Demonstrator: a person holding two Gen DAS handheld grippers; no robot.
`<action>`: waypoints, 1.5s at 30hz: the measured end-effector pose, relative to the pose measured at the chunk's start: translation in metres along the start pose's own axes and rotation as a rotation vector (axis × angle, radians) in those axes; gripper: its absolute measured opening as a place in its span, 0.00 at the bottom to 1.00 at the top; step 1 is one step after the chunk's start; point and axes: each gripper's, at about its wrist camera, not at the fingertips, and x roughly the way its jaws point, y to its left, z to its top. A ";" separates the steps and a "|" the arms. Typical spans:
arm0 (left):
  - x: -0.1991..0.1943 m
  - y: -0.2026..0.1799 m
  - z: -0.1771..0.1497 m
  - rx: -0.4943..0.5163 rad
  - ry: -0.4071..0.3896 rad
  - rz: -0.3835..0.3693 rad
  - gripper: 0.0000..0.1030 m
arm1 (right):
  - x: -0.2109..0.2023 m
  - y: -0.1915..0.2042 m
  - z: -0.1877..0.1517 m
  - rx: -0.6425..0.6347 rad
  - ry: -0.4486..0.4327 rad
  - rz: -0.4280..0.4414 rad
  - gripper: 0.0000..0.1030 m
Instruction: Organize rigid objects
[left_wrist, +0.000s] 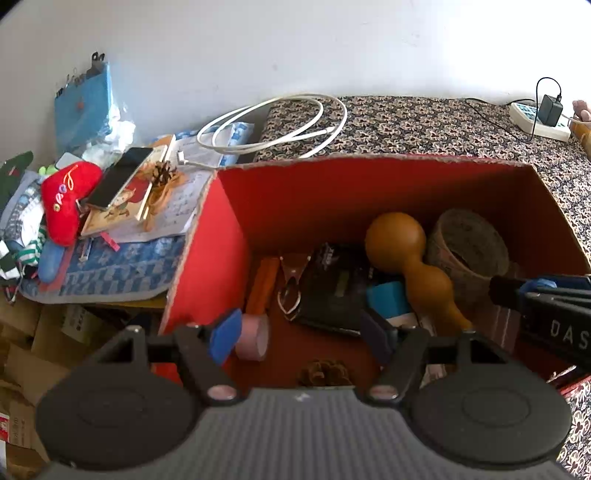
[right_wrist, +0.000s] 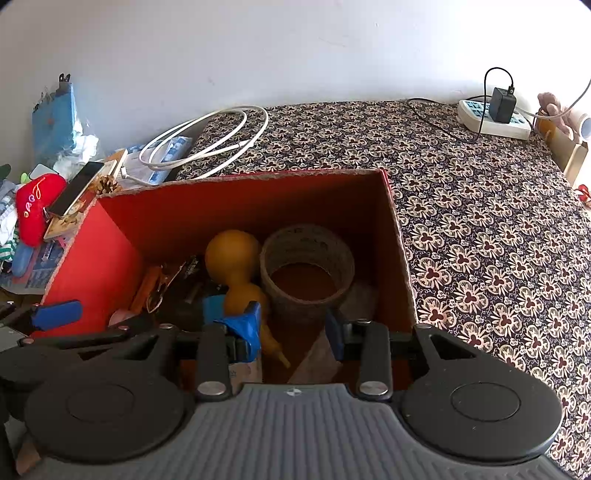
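Note:
A red cardboard box (left_wrist: 332, 199) (right_wrist: 240, 206) holds a brown gourd (left_wrist: 399, 251) (right_wrist: 236, 266), a wide brown tape roll (left_wrist: 469, 247) (right_wrist: 306, 266), a black case (left_wrist: 328, 288), an orange stick (left_wrist: 262, 284), a metal clip (left_wrist: 291, 284) and a small pink tape roll (left_wrist: 255, 338). My left gripper (left_wrist: 306, 339) hangs open over the box's near left part with nothing between its fingers. My right gripper (right_wrist: 291, 330) stands open inside the box. The gourd's thin stem lies beside its left blue pad (right_wrist: 247, 328). Nothing is clamped.
The box sits on a flower-patterned cloth (right_wrist: 480, 221). A coiled white cable (left_wrist: 280, 125) lies behind it. To the left are a phone on a book (left_wrist: 118, 177) and a red plush (left_wrist: 66, 199). A power strip with a charger (right_wrist: 495, 114) sits at the far right.

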 end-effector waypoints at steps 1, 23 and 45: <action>-0.001 0.000 0.000 0.002 -0.003 0.003 0.70 | 0.000 0.000 0.000 0.000 -0.001 0.000 0.21; -0.010 0.001 0.005 0.014 -0.044 0.033 0.70 | -0.007 0.005 0.002 -0.023 -0.031 -0.035 0.21; -0.034 -0.014 -0.002 0.035 -0.077 -0.002 0.71 | -0.028 -0.001 -0.005 0.014 -0.061 -0.034 0.22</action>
